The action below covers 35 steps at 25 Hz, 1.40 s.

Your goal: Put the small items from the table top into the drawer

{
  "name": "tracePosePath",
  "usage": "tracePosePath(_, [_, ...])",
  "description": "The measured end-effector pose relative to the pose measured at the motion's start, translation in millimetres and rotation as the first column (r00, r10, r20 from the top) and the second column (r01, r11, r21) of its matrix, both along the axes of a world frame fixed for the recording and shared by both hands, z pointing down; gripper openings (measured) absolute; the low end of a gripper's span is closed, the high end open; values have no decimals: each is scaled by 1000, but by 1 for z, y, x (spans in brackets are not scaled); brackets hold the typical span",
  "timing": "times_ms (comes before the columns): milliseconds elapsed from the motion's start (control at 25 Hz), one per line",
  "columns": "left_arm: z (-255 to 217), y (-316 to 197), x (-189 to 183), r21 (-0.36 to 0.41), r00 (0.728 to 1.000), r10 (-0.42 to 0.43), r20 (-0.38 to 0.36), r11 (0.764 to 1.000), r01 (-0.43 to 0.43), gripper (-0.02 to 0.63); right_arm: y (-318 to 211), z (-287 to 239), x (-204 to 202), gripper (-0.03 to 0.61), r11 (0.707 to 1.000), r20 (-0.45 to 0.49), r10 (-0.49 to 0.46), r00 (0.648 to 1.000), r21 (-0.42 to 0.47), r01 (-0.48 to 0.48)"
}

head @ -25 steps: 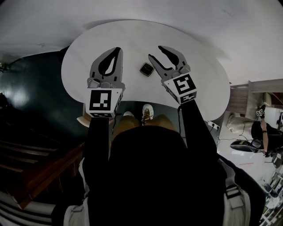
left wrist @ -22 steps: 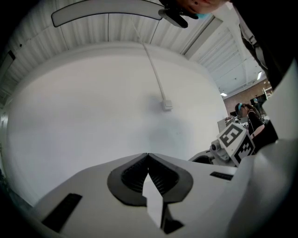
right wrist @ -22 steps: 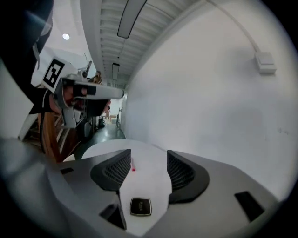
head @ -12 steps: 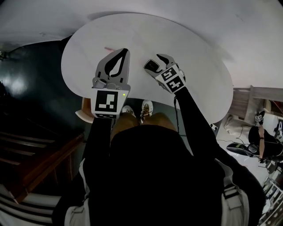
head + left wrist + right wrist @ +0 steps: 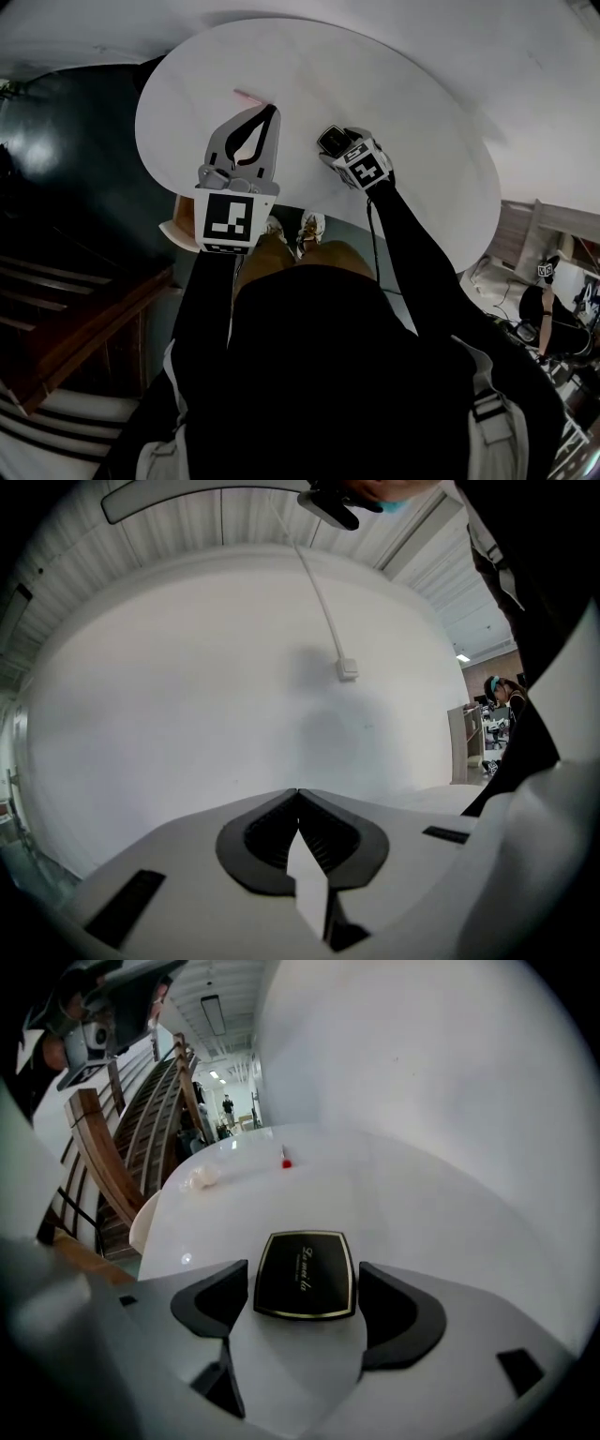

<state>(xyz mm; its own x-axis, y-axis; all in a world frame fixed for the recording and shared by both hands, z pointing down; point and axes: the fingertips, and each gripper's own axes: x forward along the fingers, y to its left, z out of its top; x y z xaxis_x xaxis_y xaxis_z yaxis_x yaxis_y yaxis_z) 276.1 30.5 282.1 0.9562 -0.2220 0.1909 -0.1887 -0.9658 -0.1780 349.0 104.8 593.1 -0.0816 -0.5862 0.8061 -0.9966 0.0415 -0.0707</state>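
A flat black compact [image 5: 305,1274] with a gold rim lies on the white oval table [image 5: 422,122]. My right gripper [image 5: 303,1267] points steeply down over it. Its jaws have just been opening and stand one on each side of the compact, with thin gaps and no pressure on it. In the head view the compact [image 5: 328,139] shows just beyond the right gripper [image 5: 335,148]. My left gripper [image 5: 270,111] hovers over the table to the left, shut and empty. In its own view the left gripper [image 5: 298,792] faces a white wall.
A small red-pink item [image 5: 286,1161] and a pale lump [image 5: 200,1178] lie further out on the table; the pink item [image 5: 248,96] sits beyond my left gripper. A wooden stair rail [image 5: 94,1147] stands at the left. A pale rounded edge [image 5: 176,234] shows below the table's near rim.
My right gripper has tipped downward and dropped onto the table, its jaws spreading on both sides of the compact. The left gripper has sunk a little.
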Motion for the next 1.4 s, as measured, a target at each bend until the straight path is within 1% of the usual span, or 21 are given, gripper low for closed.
tracePosePath(120, [2, -3, -1, 1, 1000, -10, 10, 1000, 10, 15, -1, 4, 3, 348, 1000, -19, 4, 1000, 0, -4])
tracePosePath(320, [2, -4, 4, 5, 1000, -3, 12, 1000, 3, 15, -3, -1, 0, 345, 1000, -14, -16, 1000, 7, 16])
tracePosePath(400, [2, -4, 7, 7, 1000, 3, 10, 1000, -3, 15, -6, -14, 2, 345, 999, -13, 7, 1000, 52, -6])
tracePosePath(480, [1, -5, 11, 10, 1000, 6, 5, 1000, -6, 15, -10, -37, 9, 345, 991, -16, 53, 998, 124, -50])
tracePosePath(600, [-3, -8, 17, 16, 1000, 6, -8, 1000, -5, 15, -14, -83, 25, 345, 964, -32, 120, 992, 241, -109])
tracePosePath(800, [-13, -12, 29, 30, 999, 8, -35, 1000, -7, 15, -13, -171, 43, 345, 897, -57, 187, 981, 418, -146])
tracePosePath(920, [-19, -11, 34, 37, 999, 17, -49, 999, -15, 15, -2, -214, 51, 345, 849, -70, 228, 971, 502, -163])
tracePosePath(1040, [-25, -9, 43, 48, 997, 37, -70, 998, -34, 15, 9, -262, 55, 345, 789, -86, 272, 958, 590, -171])
tracePosePath(1120, [-28, -4, 48, 51, 996, 42, -75, 998, -38, 15, 15, -283, 56, 345, 759, -87, 286, 954, 628, -171])
tracePosePath(1200, [-28, 1, 52, 50, 996, 43, -78, 998, -39, 15, 19, -291, 57, 345, 748, -82, 286, 955, 641, -169])
tracePosePath(1320, [-28, 2, 51, 49, 996, 29, -83, 998, -25, 15, 13, -292, 54, 345, 749, -81, 259, 962, 646, -147])
tracePosePath(1400, [-26, -2, 43, 53, 997, 6, -79, 999, -2, 15, 5, -290, 48, 345, 749, -77, 232, 970, 650, -128])
